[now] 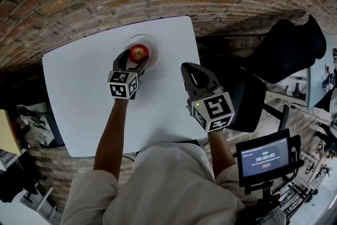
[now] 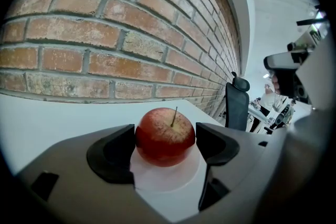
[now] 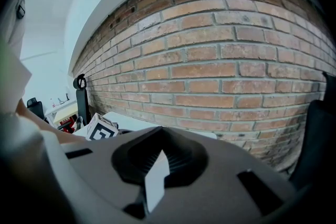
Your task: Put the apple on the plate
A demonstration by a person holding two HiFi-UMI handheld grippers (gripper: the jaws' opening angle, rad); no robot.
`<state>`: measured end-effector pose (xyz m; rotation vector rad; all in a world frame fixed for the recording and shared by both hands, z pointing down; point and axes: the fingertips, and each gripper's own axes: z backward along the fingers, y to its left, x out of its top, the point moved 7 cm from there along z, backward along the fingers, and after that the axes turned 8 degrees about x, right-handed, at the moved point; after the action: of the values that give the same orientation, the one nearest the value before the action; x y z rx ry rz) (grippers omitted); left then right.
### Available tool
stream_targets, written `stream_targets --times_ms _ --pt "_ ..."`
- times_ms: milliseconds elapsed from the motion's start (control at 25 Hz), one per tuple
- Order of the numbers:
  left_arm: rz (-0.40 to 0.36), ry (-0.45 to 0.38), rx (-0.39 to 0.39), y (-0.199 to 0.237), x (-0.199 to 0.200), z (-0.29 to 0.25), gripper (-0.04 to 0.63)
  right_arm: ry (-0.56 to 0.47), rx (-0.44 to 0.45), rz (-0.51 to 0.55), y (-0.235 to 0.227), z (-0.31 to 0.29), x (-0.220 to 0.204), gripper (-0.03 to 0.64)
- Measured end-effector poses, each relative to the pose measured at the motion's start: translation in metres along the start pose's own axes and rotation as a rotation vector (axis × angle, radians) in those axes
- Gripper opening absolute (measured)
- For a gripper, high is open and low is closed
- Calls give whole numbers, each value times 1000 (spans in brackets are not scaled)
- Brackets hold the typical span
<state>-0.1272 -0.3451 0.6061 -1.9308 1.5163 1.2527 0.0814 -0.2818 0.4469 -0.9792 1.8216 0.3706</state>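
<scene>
The apple (image 2: 165, 136) is gripped for release over the plate (image 2: 157, 180) at twelve o'clock by the left hand-held gripper (image 2: 165, 145), the right hand-held gripper (image 3: 156, 162) closed, unneeded.

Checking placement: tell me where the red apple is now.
Head view: the red apple sits on the round white plate at the far edge of the white table, between the jaws of the left gripper.
</scene>
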Motion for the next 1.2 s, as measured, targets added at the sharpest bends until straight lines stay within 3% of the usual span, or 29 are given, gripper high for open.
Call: stream_targets --times_ms 400,760,1200 --pt "-23 -31 28 3 6 25 354 -18 18 21 5 1 5 3" --pt "-26 -133 35 -9 29 67 350 -57 28 69 10 11 16 3" --pt "-165 -296 45 -39 69 186 184 -140 53 148 69 45 42 3"
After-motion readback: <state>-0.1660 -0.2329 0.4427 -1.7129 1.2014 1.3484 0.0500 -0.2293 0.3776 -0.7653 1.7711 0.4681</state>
